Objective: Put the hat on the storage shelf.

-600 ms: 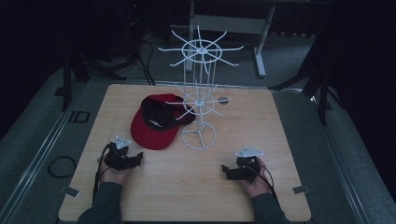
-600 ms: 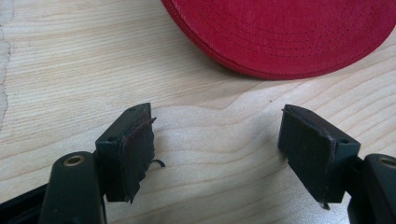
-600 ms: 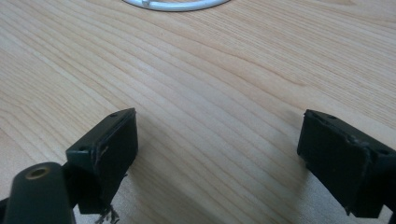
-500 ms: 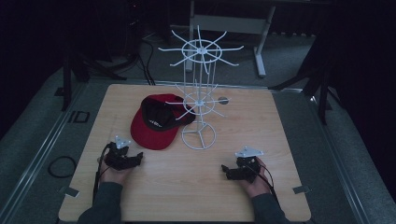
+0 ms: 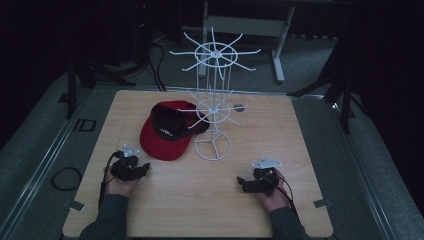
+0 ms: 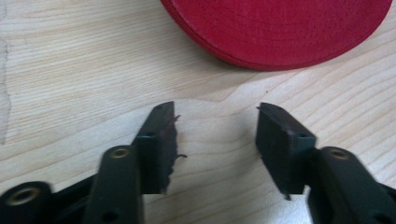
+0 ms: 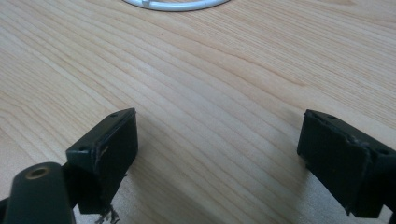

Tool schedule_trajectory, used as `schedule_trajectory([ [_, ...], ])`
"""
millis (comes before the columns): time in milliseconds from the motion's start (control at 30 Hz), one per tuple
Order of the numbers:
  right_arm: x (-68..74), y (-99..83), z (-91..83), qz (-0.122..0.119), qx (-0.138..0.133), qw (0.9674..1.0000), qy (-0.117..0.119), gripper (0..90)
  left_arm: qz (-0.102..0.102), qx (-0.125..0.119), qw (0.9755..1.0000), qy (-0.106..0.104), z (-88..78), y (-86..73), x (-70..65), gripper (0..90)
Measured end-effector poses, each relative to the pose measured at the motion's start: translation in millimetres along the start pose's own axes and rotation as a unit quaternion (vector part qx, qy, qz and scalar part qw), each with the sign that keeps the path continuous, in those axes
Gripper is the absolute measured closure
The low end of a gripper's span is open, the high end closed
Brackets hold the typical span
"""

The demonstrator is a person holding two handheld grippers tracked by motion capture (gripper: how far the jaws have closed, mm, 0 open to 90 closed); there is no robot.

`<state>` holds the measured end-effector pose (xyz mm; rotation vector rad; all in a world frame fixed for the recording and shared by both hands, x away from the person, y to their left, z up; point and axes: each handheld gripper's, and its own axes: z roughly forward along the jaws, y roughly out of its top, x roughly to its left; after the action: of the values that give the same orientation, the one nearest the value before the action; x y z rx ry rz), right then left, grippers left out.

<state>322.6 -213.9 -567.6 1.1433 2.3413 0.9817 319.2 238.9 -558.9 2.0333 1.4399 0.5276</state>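
Note:
A red cap with a black underside lies on the wooden table, left of a white wire rack. My left gripper rests on the table just below the cap's brim, open, with bare wood between its jaws. In the left gripper view the red brim sits a short way beyond the left gripper. My right gripper lies at the front right, open and holding nothing. The right gripper view has the right gripper over bare wood, with the rack's base ring farther off.
The rack stands on a round base ring near the table's middle, with hooked arms spreading at two levels. A hand holds each gripper near the front edge. Dark floor, cables and a stand's legs surround the table.

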Motion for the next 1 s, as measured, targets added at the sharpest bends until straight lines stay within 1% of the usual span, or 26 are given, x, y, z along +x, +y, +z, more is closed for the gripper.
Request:
schedule_trajectory([
  [67,0.0,0.0,0.0,0.0,0.0,1.0,0.0,12.1,-0.002,0.001,1.0,-0.001,-1.1,0.7,0.6,51.2],
  [133,0.0,-0.1,-0.1,0.0,0.0,1.0,0.0,12.1,0.006,0.002,1.0,0.0,-6.7,3.5,2.0,51.3],
  [267,0.0,-0.1,0.0,-0.001,-0.001,1.0,0.0,12.1,0.006,-0.009,0.9999,0.002,-16.9,11.2,4.6,51.1],
  [333,0.0,-0.1,-0.1,-0.001,0.0,1.0,0.0,12.1,0.003,-0.013,0.9999,0.0,-19.8,13.4,5.5,51.2],
  [367,0.1,-0.1,-0.1,0.0,0.0,1.0,0.0,12.1,-0.001,-0.02,0.9998,-0.002,-23.8,17.6,7.5,51.3],
  [467,0.1,-0.1,-0.1,0.0,0.0,1.0,0.0,12.1,-0.007,-0.027,0.9996,0.0,-26.7,23.6,10.1,50.8],
  [567,0.2,-0.1,-0.1,0.001,0.0,1.0,0.0,12.1,-0.008,-0.03,0.9995,-0.002,-27.4,30.2,11.5,50.4],
  [600,0.2,-0.1,-0.1,0.001,0.0,1.0,0.0,12.1,-0.008,-0.03,0.9995,-0.002,-27.4,30.2,11.5,50.3],
  [633,0.2,-0.1,-0.1,0.001,0.0,1.0,0.0,12.2,-0.008,-0.03,0.9995,-0.004,-27.2,34.9,12.2,50.0],
  [667,0.2,-0.1,-0.1,0.001,0.0,1.0,0.0,12.2,-0.008,-0.03,0.9995,-0.004,-27.2,34.9,12.2,50.0],
  [767,0.2,0.0,-0.2,0.001,0.0,1.0,0.0,12.1,-0.011,-0.032,0.9994,-0.008,-24.0,43.3,14.1,50.2],
  [867,0.3,0.0,-0.2,0.002,0.0,1.0,0.0,12.1,-0.015,-0.032,0.9994,-0.006,-20.1,48.6,16.7,50.3],
  [967,0.3,0.0,-0.2,0.002,0.0,1.0,0.0,12.1,-0.015,-0.032,0.9994,0.004,-17.1,53.6,18.4,49.6],
  [1000,0.3,0.0,-0.2,0.002,0.0,1.0,0.0,12.2,-0.015,-0.032,0.9994,0.004,-17.1,53.6,18.4,49.4],
])
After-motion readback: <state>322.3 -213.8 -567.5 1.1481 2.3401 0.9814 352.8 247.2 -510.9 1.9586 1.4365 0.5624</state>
